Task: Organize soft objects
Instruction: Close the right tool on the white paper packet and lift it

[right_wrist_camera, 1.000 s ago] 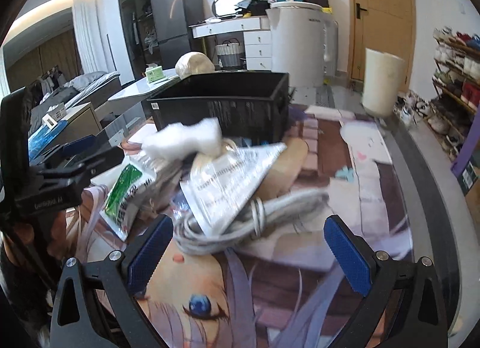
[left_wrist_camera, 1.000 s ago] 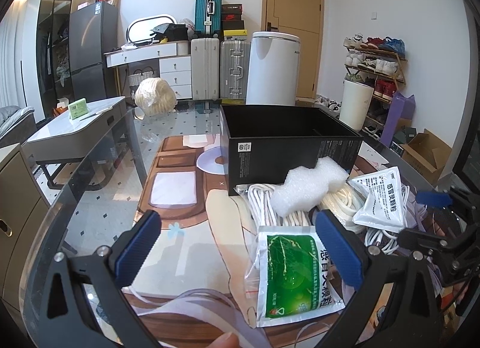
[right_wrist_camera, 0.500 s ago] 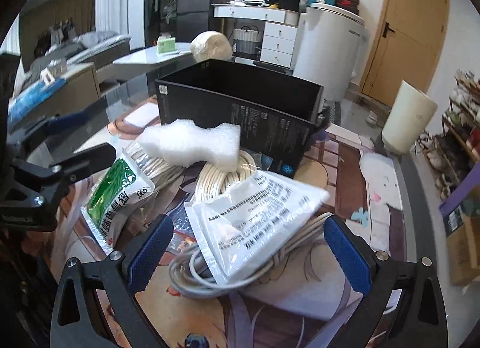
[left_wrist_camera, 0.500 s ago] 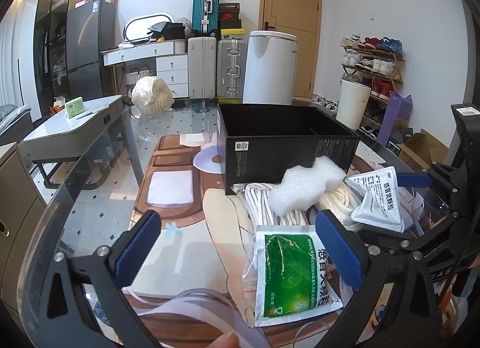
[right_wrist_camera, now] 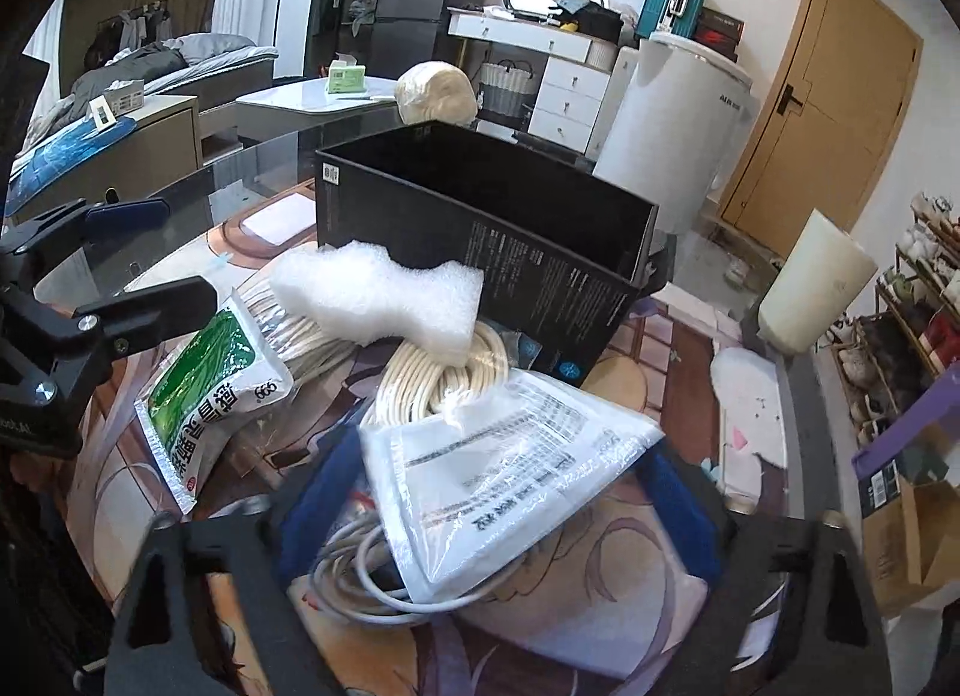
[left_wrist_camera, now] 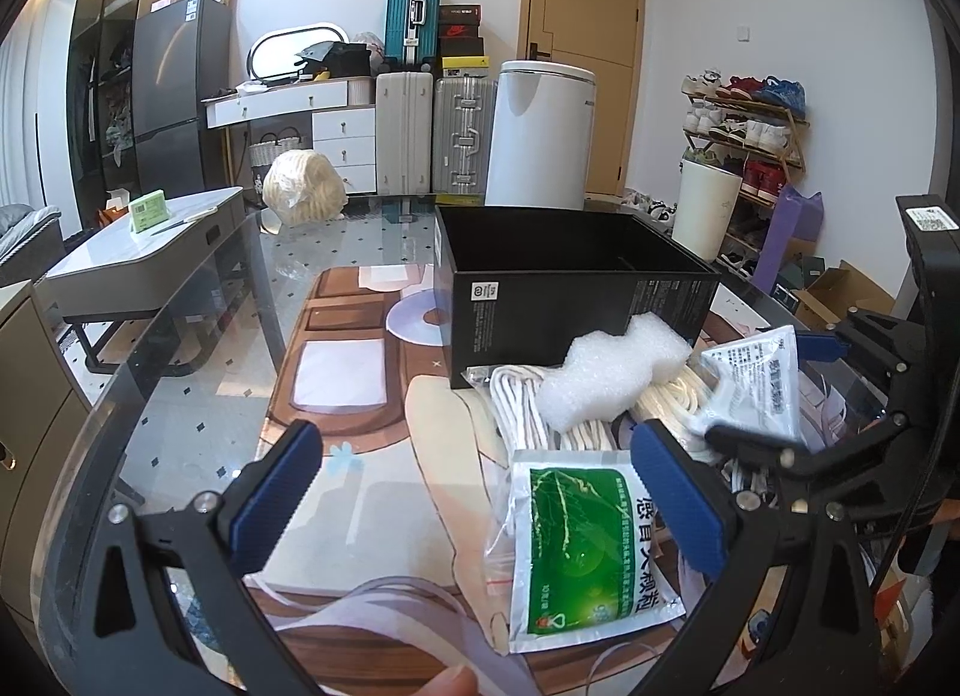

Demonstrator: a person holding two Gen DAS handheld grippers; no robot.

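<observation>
white plastic pouch (right_wrist_camera: 510, 468) now between closing right gripper (right_wrist_camera: 498, 510) jaws, a second ago wide apart above it: pickup toward black box (right_wrist_camera: 480, 228) beginning; left gripper (left_wrist_camera: 474, 492) spread, empty.

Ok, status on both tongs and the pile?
Right tongs closing around white printed pouch, grey cable also between. Left tongs open, nothing gripped. Black box unobstructed behind pile.

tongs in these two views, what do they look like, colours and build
Both pairs match. The left tongs have matte black angular arms joined by silver screws and bolts, each ending in a ribbed blue pad. The right tongs have the same black frame and blue pads, blurred here. In the left wrist view the right tool's upright black body carries a small white printed label.
</observation>
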